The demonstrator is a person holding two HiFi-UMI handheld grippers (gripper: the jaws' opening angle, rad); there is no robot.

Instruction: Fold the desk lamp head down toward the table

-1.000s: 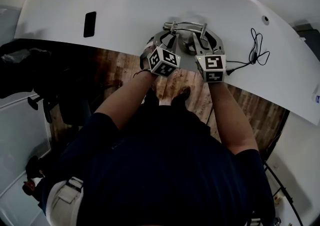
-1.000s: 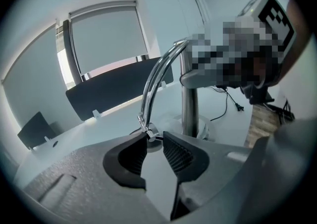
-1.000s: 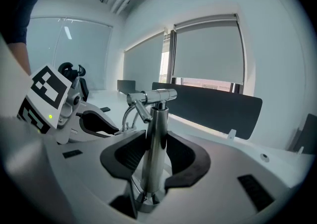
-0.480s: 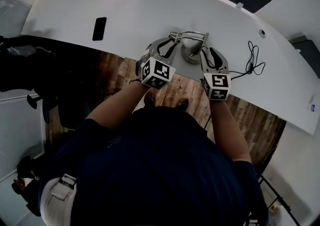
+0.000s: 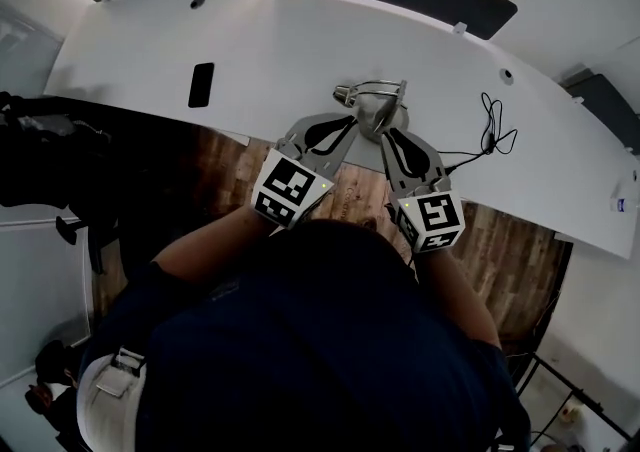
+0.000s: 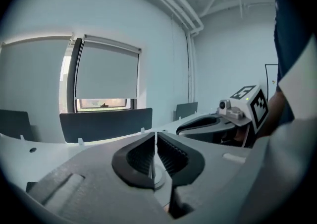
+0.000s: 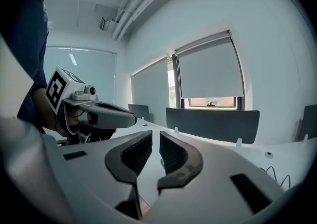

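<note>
The desk lamp (image 5: 372, 105) stands on the white desk (image 5: 250, 50) close to its near edge, just ahead of the 2 grippers, with its metal arm lying low over the round base; from above I cannot tell whether the head is fully down. Neither tool has hold of it. The left gripper (image 6: 155, 135) is clenched with nothing between its ribbed pads, and the right gripper (image 7: 156, 135) is closing on empty air, a narrow gap left between its jaws. Both gripper views look out level across the desk toward the window and show no lamp at all, so either tool would come back to it with no sight of it. The main risk, as I judge it, is the edge: a push on the arm from 1 side with nothing steadying the base could tip the lamp or slide it off the front. The black cable (image 5: 490, 135), looped just to the right, could catch the right gripper (image 5: 392, 135) and drag.
</note>
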